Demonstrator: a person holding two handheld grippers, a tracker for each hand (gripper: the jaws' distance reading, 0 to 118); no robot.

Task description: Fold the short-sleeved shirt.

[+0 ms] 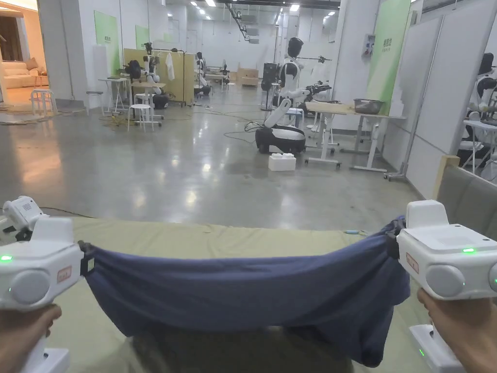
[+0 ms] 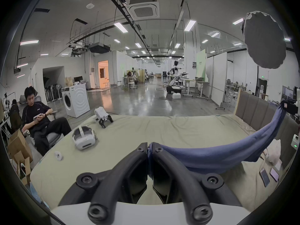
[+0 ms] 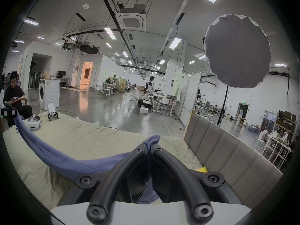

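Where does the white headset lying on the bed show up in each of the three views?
Head view: not in it.
Left gripper view: headset lies left of centre on the green bed sheet.
Right gripper view: headset sits at far left, near the sheet's edge.
Shared landmark: the spare gripper beside it, with the washing machine behind.

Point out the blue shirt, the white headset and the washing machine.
blue shirt (image 1: 242, 291), head view, middle of the hanging cloth.
white headset (image 2: 83, 136), left gripper view, its front shell.
washing machine (image 2: 76, 99), left gripper view, its front panel.
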